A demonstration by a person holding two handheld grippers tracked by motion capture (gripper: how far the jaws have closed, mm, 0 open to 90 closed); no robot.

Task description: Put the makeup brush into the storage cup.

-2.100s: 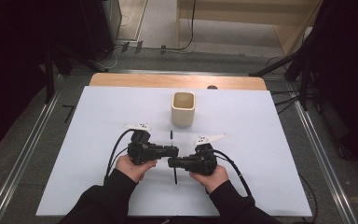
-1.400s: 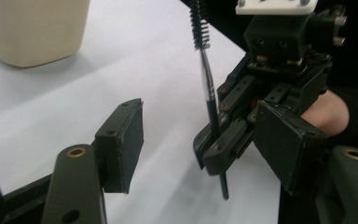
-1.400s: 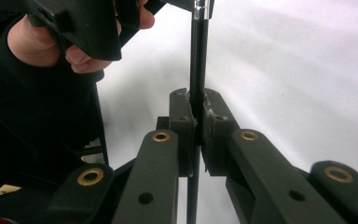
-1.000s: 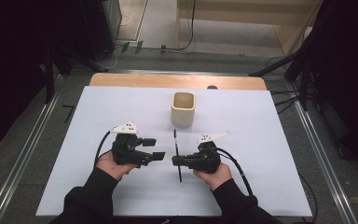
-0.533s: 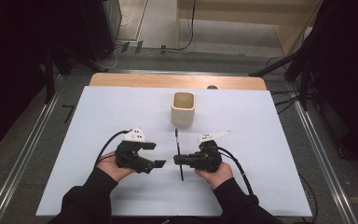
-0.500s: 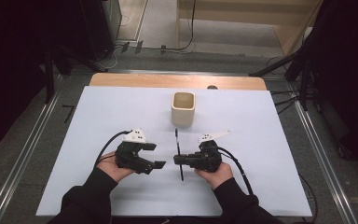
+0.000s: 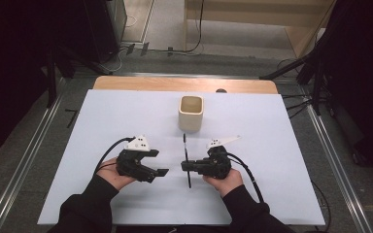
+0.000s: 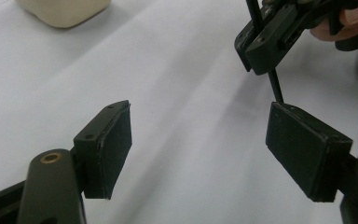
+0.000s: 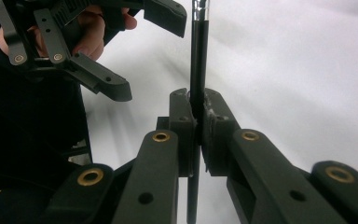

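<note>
Two grippers were on the pen a moment ago; now only one is. Your right gripper (image 7: 190, 166) is clenched on the black pen (image 7: 186, 151), and in the right gripper view you can see its pads squeezed tight around the shaft (image 9: 198, 56), with the pen running straight up between them. Your left gripper (image 7: 159, 165) has let go and drawn off toward the left side of the table (image 7: 272, 126): over the last second its jaws have been opening, and in the left gripper view they stand wide apart with nothing but white table between them, the pen and the right gripper showing off to the upper right (image 8: 274, 32). In the high view the pen points away from you, its far end aimed toward the cream cup (image 7: 191, 112), which stands upright and well apart from both hands, farther back on the table. So the handover looks finished: the pen's whole weight now sits with your right hand. From here the likely job is to carry the pen forward and stand it in the cup. Since you hold it near the middle, you would probably need to tip it upright before lowering it past the rim, and keep your left hand clear of the path.
</note>
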